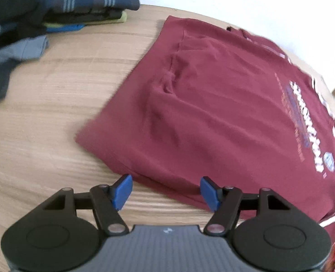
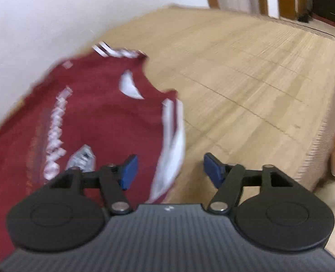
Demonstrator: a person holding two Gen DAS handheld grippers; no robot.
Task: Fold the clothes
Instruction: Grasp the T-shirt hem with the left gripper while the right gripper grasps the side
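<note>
Garment: a maroon T-shirt (image 1: 212, 104), partly folded, lying flat on the wooden table (image 1: 65, 104).
Print: white block lettering (image 1: 312, 131) along its right part, with smaller text and a round badge beside it.
Trim: white stripes (image 2: 174, 131) along the sleeve edge, seen from the right wrist view.
Surface: soft creases across the folded left panel; the picture is blurred.
Place: right of the table's middle, its far edge near the white wall.
</note>
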